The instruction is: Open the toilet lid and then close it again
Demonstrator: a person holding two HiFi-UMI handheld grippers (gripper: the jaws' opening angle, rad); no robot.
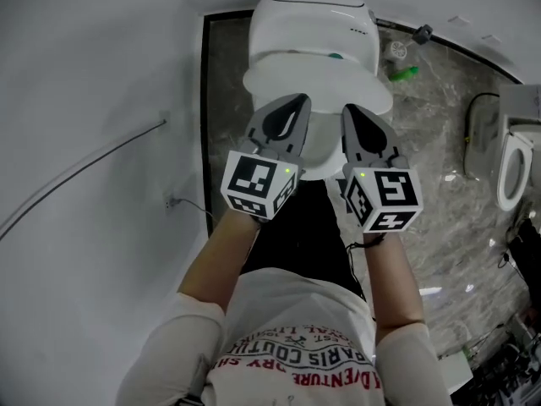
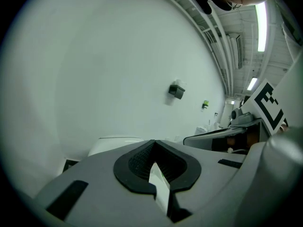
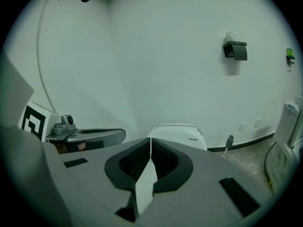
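Toilet lid [image 1: 325, 79] shut, below both claw tips, left claw [image 1: 297, 104] and right claw [image 1: 349, 110] each pressed together, empty; lid looks rigid, smooth, hinged at rear, so lift under front rim.

White toilet lid [image 1: 321, 83], grey marbled floor [image 1: 439, 142]

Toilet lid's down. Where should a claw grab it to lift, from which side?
Front rim of the toilet lid: it lies flat, likely hinged at the back. Come low from the front, one jaw under the rim. Left claw and right claw are shut; open first.
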